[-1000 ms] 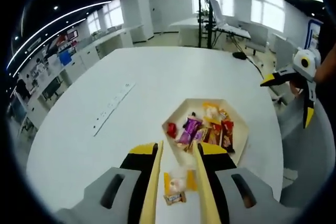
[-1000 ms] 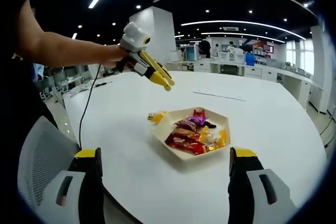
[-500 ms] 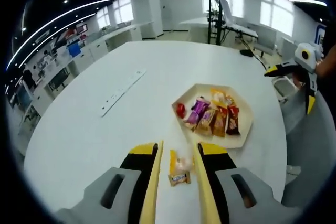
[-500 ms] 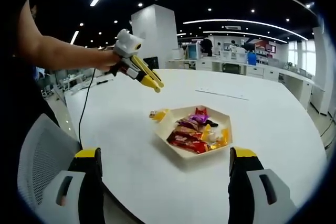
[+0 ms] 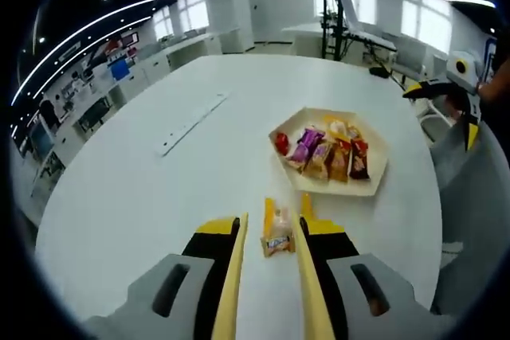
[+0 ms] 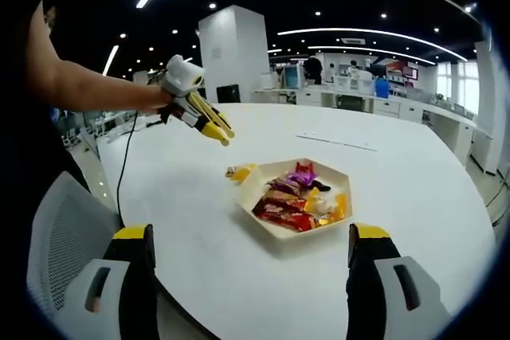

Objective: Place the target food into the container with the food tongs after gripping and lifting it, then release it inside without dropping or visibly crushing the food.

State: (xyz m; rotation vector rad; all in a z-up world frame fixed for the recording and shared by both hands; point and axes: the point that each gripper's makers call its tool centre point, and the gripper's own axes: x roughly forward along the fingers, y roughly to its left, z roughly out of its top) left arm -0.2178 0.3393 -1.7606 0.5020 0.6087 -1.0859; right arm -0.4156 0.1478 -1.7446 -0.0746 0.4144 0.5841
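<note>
A yellow-wrapped snack packet (image 5: pixel 279 232) lies on the white round table (image 5: pixel 159 189), just short of a beige hexagonal tray (image 5: pixel 371 181) that holds several wrapped snacks (image 5: pixel 327 153). My left gripper (image 5: pixel 269 219) is open, and the packet shows in the gap between its yellow jaws, untouched. In the right gripper view that left gripper (image 6: pixel 209 122) hangs in the air, up and to the left of the packet (image 6: pixel 239 173) and the tray (image 6: pixel 307 232). My right gripper (image 6: pixel 251 232) is held wide open and empty, at the table's near edge.
A long white strip (image 5: pixel 191 113) lies flat on the table beyond the tray. A grey mesh chair back (image 6: pixel 60 244) stands at the left of the right gripper view. Desks and a white pillar (image 6: pixel 231 57) fill the room behind.
My left gripper has drawn back and away from the tray, so packet and tray look farther off. The packet stays on the table. My right gripper has not moved.
</note>
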